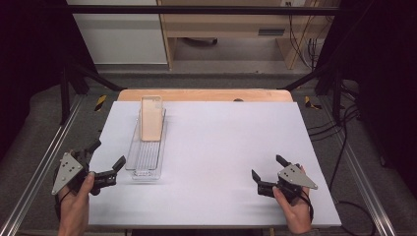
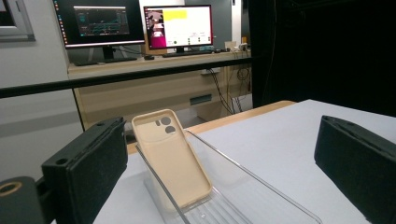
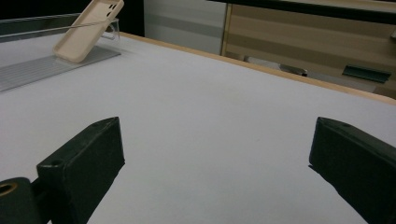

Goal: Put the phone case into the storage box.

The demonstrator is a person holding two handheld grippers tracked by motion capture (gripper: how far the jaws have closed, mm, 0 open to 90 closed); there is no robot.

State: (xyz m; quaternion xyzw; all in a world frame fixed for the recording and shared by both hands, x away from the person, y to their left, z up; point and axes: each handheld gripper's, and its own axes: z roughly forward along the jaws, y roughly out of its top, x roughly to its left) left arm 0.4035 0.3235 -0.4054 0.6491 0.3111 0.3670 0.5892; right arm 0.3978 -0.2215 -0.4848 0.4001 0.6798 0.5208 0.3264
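I see the beige phone case (image 1: 151, 118) leaning, apparently against the far wall, in the clear tray (image 1: 146, 162) far left on the tabletop (image 1: 221, 147). My left gripper (image 1: 106, 158) sits near it, right gripper (image 1: 268, 167) well apart; both jaws wide, empty.

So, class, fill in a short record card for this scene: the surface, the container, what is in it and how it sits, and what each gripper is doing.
surface: white table top
container: clear plastic tray, long and narrow, at the table's left side
contents: beige phone case, propped tilted against the tray's far end, camera cut-outs uppermost
left gripper: open, holds nothing, just left of the tray's near end, aimed at it
right gripper: open, holds nothing, over bare table at the right, apart from the tray
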